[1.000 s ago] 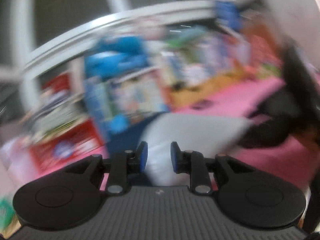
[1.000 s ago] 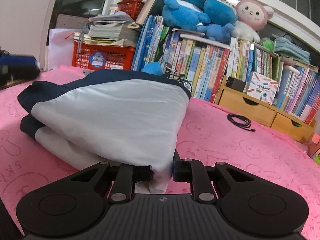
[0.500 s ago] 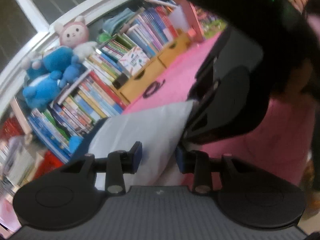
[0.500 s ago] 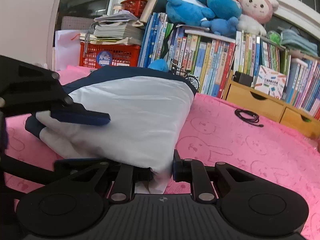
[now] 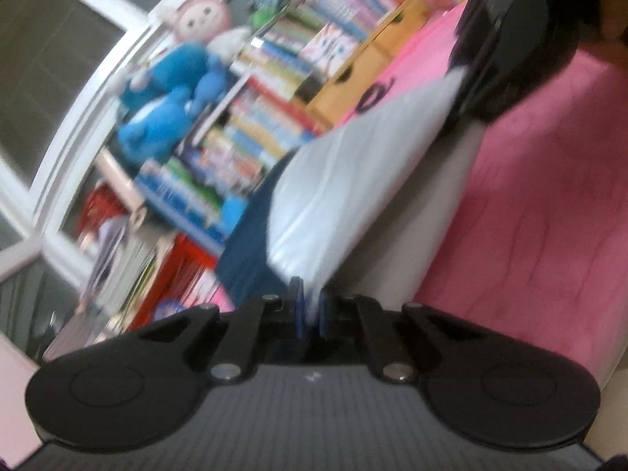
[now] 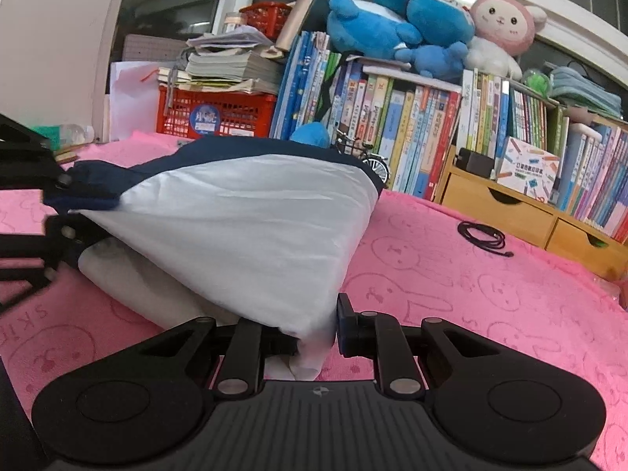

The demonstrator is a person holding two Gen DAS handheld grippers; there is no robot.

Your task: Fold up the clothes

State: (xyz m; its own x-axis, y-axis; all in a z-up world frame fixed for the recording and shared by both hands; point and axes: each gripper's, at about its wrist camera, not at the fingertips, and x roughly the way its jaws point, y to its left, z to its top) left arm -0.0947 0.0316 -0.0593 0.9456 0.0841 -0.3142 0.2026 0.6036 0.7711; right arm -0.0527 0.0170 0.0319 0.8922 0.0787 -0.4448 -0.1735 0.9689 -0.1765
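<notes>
White garment [image 6: 243,235] pinched by both grippers' fingers [image 5: 300,310].

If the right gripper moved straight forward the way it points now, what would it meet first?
The right gripper is shut on an edge of the folded white and navy garment. Straight ahead lies the rest of that garment, so it would probably push into that first; beyond it the books are far back.

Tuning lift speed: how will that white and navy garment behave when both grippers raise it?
The garment is probably floppy: it sags between the left gripper and right gripper. Likely light. Loose folded layers may slide apart.
</notes>
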